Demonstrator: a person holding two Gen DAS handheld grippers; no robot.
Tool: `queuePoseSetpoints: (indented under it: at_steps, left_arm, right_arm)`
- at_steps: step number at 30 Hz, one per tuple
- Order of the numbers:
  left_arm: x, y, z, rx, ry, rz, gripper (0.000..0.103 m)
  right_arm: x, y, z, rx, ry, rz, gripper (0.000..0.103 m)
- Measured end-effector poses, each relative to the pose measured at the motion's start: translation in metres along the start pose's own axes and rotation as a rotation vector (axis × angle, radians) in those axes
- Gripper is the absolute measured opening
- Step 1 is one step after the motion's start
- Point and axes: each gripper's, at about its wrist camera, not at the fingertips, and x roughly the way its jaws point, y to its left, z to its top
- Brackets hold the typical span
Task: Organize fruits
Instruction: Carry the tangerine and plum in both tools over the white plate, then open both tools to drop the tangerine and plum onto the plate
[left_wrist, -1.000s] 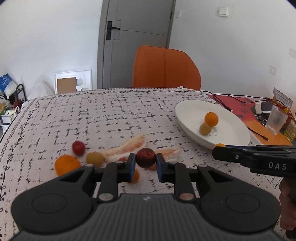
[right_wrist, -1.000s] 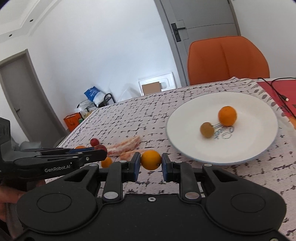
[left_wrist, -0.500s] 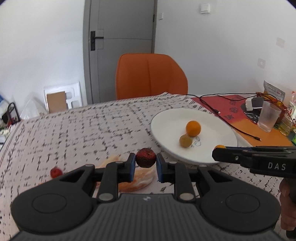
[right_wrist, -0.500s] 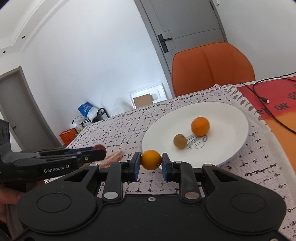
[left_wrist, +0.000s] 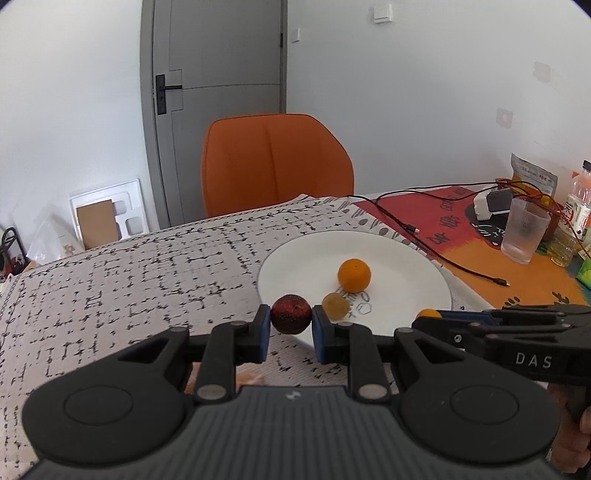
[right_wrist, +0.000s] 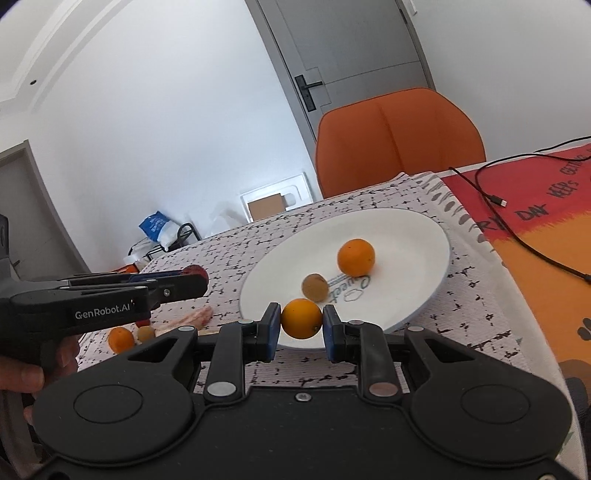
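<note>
Two fruits are pinched: left gripper (left_wrist: 291, 325) clamps dark red fruit (left_wrist: 291, 319), right gripper (right_wrist: 301, 325) an orange (right_wrist: 301, 318).

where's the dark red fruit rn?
Clamped in the left gripper: the dark red fruit sits at the near-left rim of the plate, beside the brownish fruit.

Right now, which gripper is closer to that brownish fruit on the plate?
Left. The left gripper sits just beside the brownish fruit; the right gripper is slightly short of it at the plate rim.
</note>
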Motion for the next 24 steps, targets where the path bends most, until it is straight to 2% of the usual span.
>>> queuePoseSetpoints:
  at_steps: [22,24]
  left_arm:
    - [0.033,-0.022,0.002,0.033,0.036,-0.066,0.023]
    - [0.031,-0.021,0.001,0.031,0.034,-0.058,0.026]
  right_arm:
    - [0.006,-0.009,-0.002,0.007,-0.015,-0.051,0.028]
    - [0.005,-0.009,-0.002,0.011,-0.012,-0.050,0.028]
